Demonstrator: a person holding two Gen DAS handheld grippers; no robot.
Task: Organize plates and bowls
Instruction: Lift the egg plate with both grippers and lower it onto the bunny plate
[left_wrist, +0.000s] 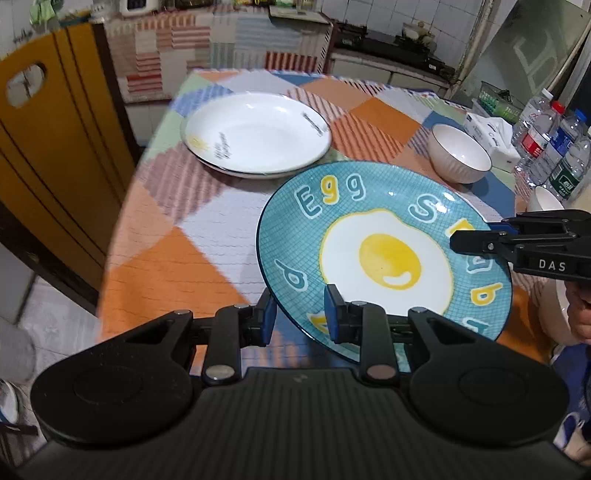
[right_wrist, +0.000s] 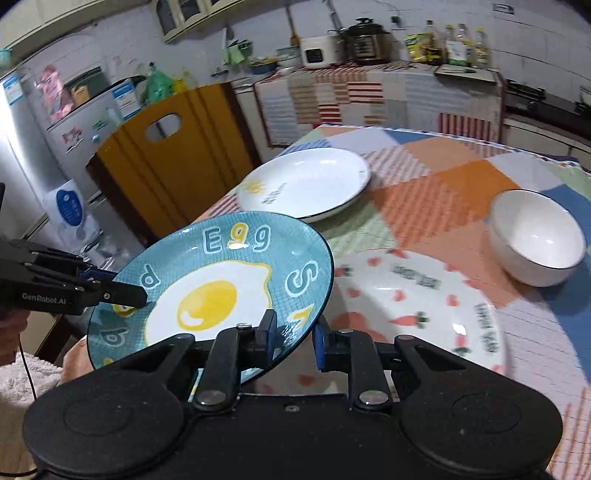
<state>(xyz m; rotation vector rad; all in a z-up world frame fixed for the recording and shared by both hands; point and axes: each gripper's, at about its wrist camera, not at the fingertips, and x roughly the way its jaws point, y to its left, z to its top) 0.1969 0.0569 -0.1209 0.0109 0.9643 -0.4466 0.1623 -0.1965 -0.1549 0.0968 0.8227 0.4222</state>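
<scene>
Both grippers have the teal egg plate (left_wrist: 384, 254) pinched by opposite rims, held tilted in the air over the patchwork tablecloth (left_wrist: 207, 236). The left gripper (left_wrist: 300, 314) clamps its near edge, and the right gripper (right_wrist: 291, 338) bites the other side. Far left sit two stacked white plates (left_wrist: 258, 134), a white bowl (right_wrist: 537, 236) rests to the right, and a carrot-print plate (right_wrist: 417, 306) lies just under the lifted one.
</scene>
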